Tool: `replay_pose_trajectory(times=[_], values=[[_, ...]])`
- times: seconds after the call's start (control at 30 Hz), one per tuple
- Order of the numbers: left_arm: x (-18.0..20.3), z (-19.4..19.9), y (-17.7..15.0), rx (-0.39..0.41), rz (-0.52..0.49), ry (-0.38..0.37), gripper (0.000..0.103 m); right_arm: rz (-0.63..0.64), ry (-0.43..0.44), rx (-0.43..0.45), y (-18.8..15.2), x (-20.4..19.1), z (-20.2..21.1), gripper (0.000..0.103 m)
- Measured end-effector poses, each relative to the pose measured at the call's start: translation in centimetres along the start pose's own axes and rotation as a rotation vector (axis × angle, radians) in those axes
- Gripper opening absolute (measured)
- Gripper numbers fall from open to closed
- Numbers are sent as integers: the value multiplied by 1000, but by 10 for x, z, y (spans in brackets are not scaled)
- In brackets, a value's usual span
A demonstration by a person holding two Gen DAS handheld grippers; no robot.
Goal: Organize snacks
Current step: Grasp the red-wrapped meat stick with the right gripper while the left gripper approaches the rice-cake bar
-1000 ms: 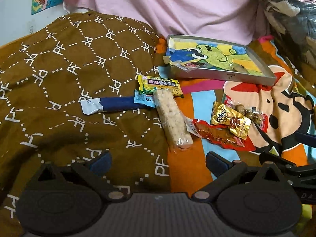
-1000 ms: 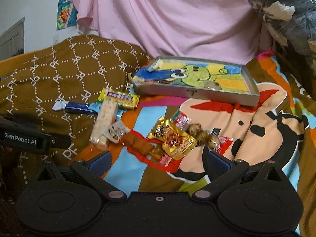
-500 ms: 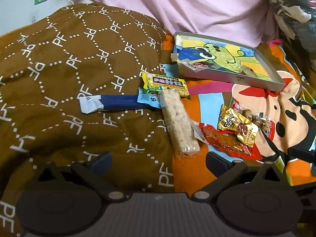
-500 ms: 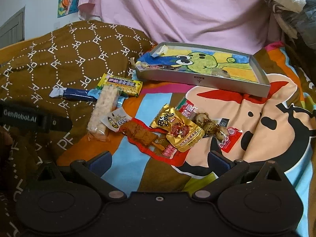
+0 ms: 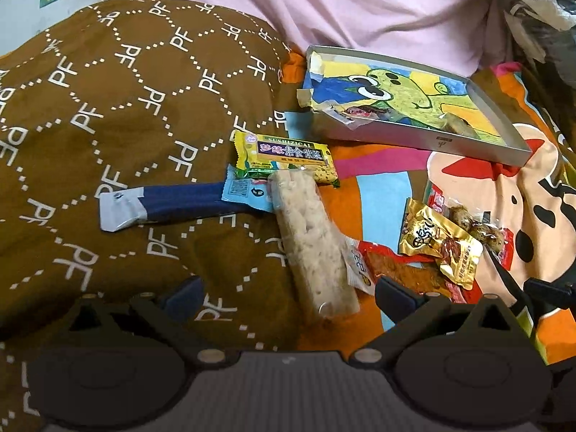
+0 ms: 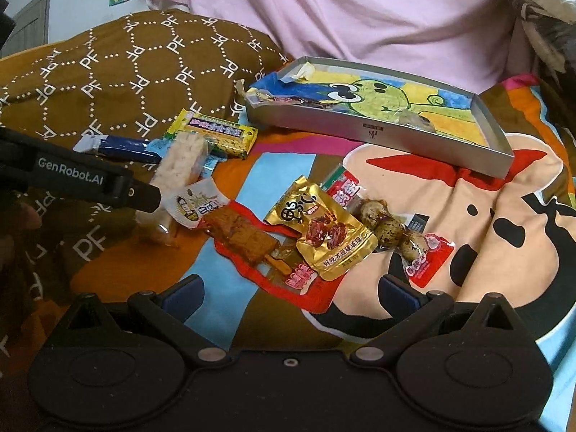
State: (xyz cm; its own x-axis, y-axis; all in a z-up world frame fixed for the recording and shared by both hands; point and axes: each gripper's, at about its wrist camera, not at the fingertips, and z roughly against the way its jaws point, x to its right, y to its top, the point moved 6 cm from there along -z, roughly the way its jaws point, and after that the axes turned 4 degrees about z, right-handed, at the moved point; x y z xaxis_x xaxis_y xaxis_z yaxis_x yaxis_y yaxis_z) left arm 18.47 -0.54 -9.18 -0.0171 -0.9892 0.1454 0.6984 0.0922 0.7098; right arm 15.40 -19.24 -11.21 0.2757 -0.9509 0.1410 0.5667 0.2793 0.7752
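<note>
Several snack packs lie on the bed. A clear-wrapped rice bar (image 5: 313, 241) (image 6: 180, 176), a yellow pack (image 5: 284, 156) (image 6: 216, 131) and a blue stick pack (image 5: 172, 205) (image 6: 118, 144) lie to the left. A red tofu pack (image 6: 248, 241) (image 5: 399, 270), a gold pack (image 6: 320, 230) (image 5: 442, 244) and a quail egg pack (image 6: 392, 230) lie to the right. A shallow grey box (image 5: 424, 140) (image 6: 381, 131) with a cartoon lining sits behind them. My left gripper (image 5: 288, 297) is open, just short of the rice bar. My right gripper (image 6: 288, 293) is open, just short of the red and gold packs.
A brown patterned pillow (image 5: 108, 82) rises at the left. A pink sheet (image 5: 324, 3) hangs behind the box. A dark plastic-wrapped bundle (image 5: 540, 18) is at the far right. The left gripper's body (image 6: 79, 180) reaches in from the left of the right wrist view.
Both grippers have moved forward and down toward the snacks. The snacks have not moved, and both grippers stay open.
</note>
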Motion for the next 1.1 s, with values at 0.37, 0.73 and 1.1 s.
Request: replay_pose_trajectory(times=[0.37, 0.73, 1.1], values=[[-5, -15, 7, -5, 56, -2, 103, 12, 9, -21, 3, -3, -18, 102], [-7, -24, 10, -21, 71, -13, 103, 164, 39, 4, 6, -20, -28, 94], [-11, -38, 19, -37, 124, -44, 103, 351, -69, 26, 7, -28, -46, 94]])
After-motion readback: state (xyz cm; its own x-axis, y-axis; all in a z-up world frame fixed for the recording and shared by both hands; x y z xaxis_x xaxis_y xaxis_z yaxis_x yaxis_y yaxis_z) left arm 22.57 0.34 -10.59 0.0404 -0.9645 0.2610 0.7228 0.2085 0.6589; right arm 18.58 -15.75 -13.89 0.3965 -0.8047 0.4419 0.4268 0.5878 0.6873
